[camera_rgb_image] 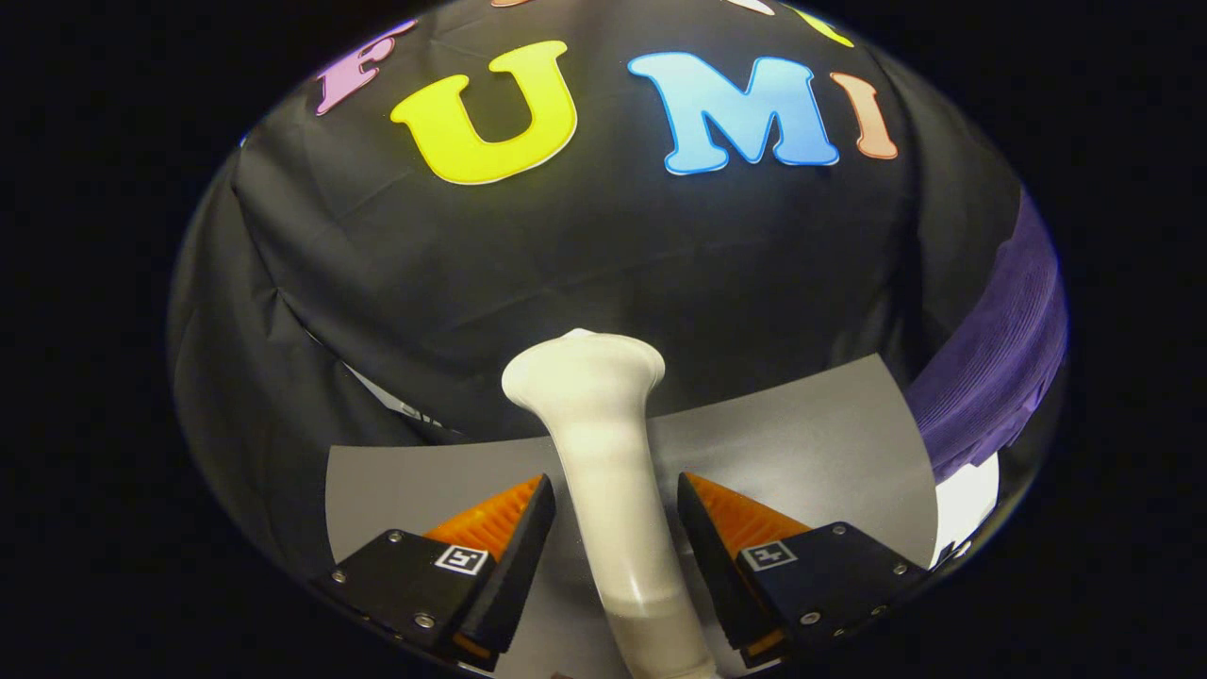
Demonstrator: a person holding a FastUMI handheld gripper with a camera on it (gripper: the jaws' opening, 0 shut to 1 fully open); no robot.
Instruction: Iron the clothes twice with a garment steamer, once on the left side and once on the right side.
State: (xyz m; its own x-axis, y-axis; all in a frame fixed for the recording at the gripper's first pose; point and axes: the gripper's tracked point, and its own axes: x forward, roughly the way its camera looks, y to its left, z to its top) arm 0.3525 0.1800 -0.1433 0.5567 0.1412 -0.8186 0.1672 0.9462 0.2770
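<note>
Gripper view. Gripper (pixel 613 514) sits low, fingers spread to either side of a cream-white plastic garment steamer (pixel 603 453) with a flared head and a long smooth handle. The handle runs up between the fingers; the head rises beyond their tips at 12 o'clock. A dark gap shows on both sides of the handle, so neither pad seems to press on it yet: not held, only straddled.

A grey table surface (pixel 811 443) lies under the steamer. A purple ribbed-looking garment (pixel 1000 358) hangs at about 2 o'clock from the fingers, well apart from the steamer head. Black cloth wall (pixel 566 255) behind everything.

Step in hand, by my reading: taking hold of the steamer; no ironing pass has begun. To do it well:
- centre the handle between the pads before closing, so it does not roll off to one side;
- squeeze on the straight part of the handle, below the flare;
- the smooth plastic may slip, so grip firmly before lifting;
- then swing toward 2 o'clock to reach the garment.
</note>
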